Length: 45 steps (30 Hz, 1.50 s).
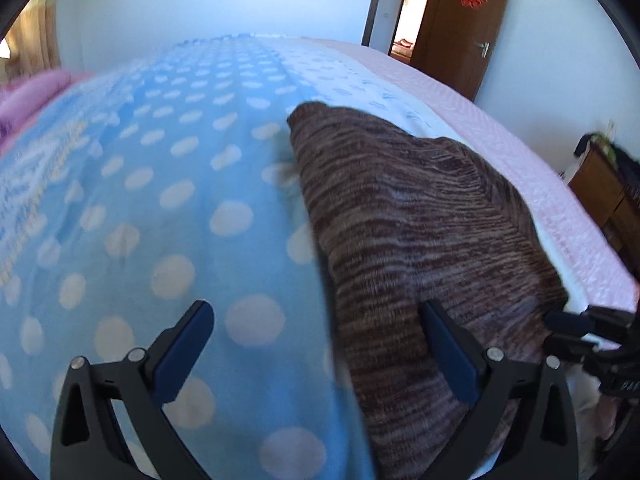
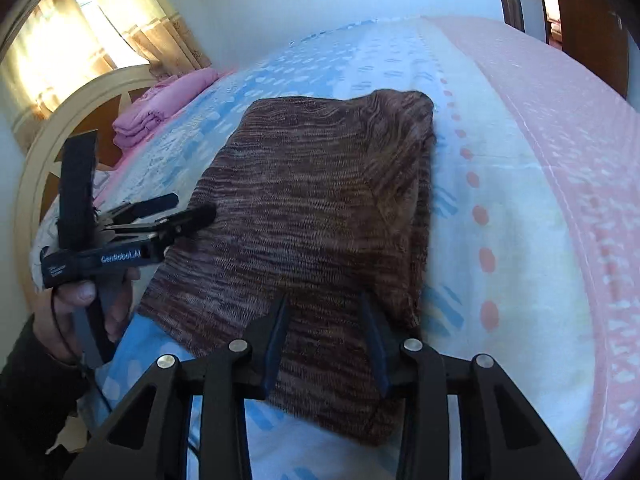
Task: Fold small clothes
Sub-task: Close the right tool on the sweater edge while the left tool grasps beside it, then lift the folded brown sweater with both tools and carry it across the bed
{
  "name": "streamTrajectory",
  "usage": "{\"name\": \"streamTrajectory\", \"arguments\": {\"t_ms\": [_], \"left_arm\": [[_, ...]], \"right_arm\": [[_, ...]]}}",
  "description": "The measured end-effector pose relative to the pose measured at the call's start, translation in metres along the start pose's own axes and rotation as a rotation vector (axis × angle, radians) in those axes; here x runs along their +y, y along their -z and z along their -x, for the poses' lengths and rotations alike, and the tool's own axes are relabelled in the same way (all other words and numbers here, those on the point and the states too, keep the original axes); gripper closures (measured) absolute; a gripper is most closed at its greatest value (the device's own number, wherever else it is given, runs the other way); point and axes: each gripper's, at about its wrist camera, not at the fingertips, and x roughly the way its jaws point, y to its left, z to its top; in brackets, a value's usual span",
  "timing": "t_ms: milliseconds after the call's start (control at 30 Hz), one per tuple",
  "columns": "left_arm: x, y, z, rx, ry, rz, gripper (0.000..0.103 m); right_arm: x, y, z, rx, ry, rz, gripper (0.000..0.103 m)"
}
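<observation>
A brown striped knit garment (image 2: 316, 216) lies folded on the blue polka-dot blanket (image 1: 168, 208); it also shows in the left wrist view (image 1: 404, 216). My left gripper (image 1: 316, 312) is open over the garment's left edge, its right finger above the knit and its left finger over the blanket. It also shows in the right wrist view (image 2: 184, 210) at the garment's left side. My right gripper (image 2: 326, 304) is open, its jaws partly apart over the garment's near edge, holding nothing. It shows in the left wrist view (image 1: 568, 334) at the right.
A pink sheet (image 2: 560, 128) covers the bed's right side. Folded pink bedding (image 2: 160, 104) lies by the wooden headboard (image 2: 60, 128). A brown door (image 1: 464, 24) and a wooden cabinet (image 1: 608, 196) stand beyond the bed.
</observation>
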Motion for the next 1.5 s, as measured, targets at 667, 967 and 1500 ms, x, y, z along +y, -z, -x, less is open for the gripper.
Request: {"name": "streamTrajectory", "arguments": {"t_ms": [667, 967, 1500], "left_arm": [[-0.029, 0.015, 0.001, 0.033, 0.089, -0.091, 0.001], [-0.034, 0.017, 0.002, 0.026, 0.096, -0.113, 0.006], [-0.051, 0.027, 0.024, -0.001, 0.085, -0.142, 0.066]], "right_arm": [[-0.096, -0.09, -0.044, -0.084, -0.133, -0.229, 0.041], [-0.105, -0.117, -0.071, -0.092, -0.174, -0.258, 0.042], [-0.083, -0.116, -0.075, -0.117, -0.071, -0.19, 0.08]]}}
